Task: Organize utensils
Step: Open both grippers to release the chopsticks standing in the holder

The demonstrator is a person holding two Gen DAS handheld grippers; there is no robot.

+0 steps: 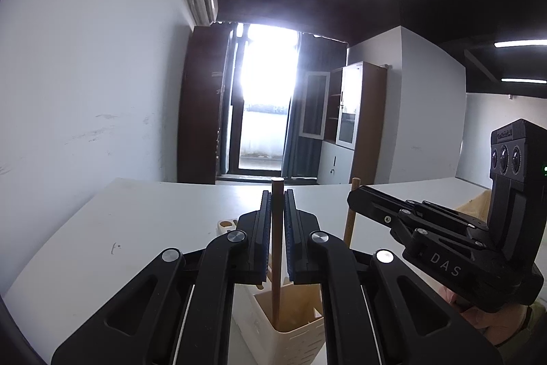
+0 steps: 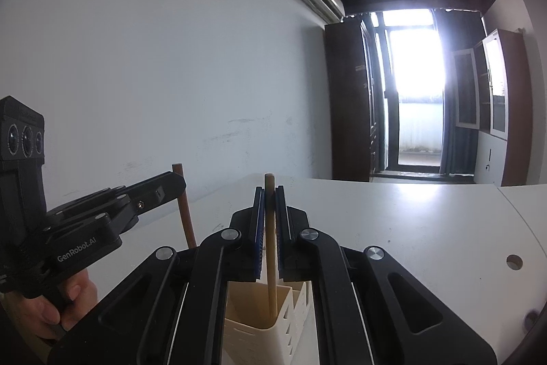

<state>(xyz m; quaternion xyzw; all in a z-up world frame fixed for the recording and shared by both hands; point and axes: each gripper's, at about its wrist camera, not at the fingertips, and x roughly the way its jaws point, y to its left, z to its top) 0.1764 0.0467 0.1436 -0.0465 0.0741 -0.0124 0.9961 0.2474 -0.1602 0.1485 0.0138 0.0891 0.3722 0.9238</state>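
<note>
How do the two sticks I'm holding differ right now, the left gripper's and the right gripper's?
The left gripper holds a darker, reddish-brown stick; the right gripper holds a paler, tan stick. The dark stick drops into the holder's wide compartment, while the pale one goes into a corner compartment beside the dividers. Both stand near upright, clamped below their top ends, lower ends inside the white holder.

The left gripper [image 1: 277, 204] is closed on a brown stick [image 1: 276, 248], upright, its lower end inside a white holder [image 1: 290, 330] on the table [image 1: 136, 228].
</note>
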